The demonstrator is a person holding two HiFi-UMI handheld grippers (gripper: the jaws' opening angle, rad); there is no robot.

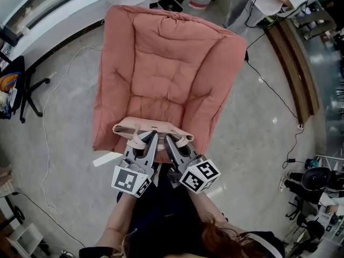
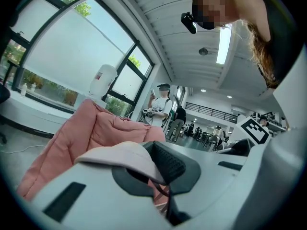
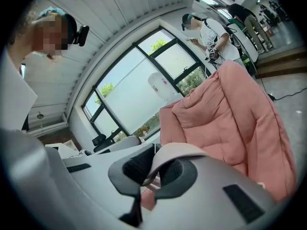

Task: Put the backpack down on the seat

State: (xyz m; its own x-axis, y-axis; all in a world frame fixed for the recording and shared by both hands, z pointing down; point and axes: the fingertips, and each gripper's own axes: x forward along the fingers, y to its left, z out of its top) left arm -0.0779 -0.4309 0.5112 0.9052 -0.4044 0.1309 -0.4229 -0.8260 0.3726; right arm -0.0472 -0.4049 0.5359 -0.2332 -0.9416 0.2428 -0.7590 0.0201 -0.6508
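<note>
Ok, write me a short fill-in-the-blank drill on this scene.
1. The padded armchair is ____ in colour.
2. The backpack is held at the armchair's ____ edge, opposite its backrest.
3. The left gripper and right gripper each have jaws ____ on the backpack's top.
Missing words: pink; front; shut.

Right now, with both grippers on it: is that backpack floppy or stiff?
Probably floppy: backpack fabric folds thin in the jaws of the left gripper. Likely light: two edge pinches carry it. May slump on the padded seat.

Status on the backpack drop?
Left claw, right claw shut on backpack top. Backpack at seat front edge, not released. Nothing on seat.
</note>
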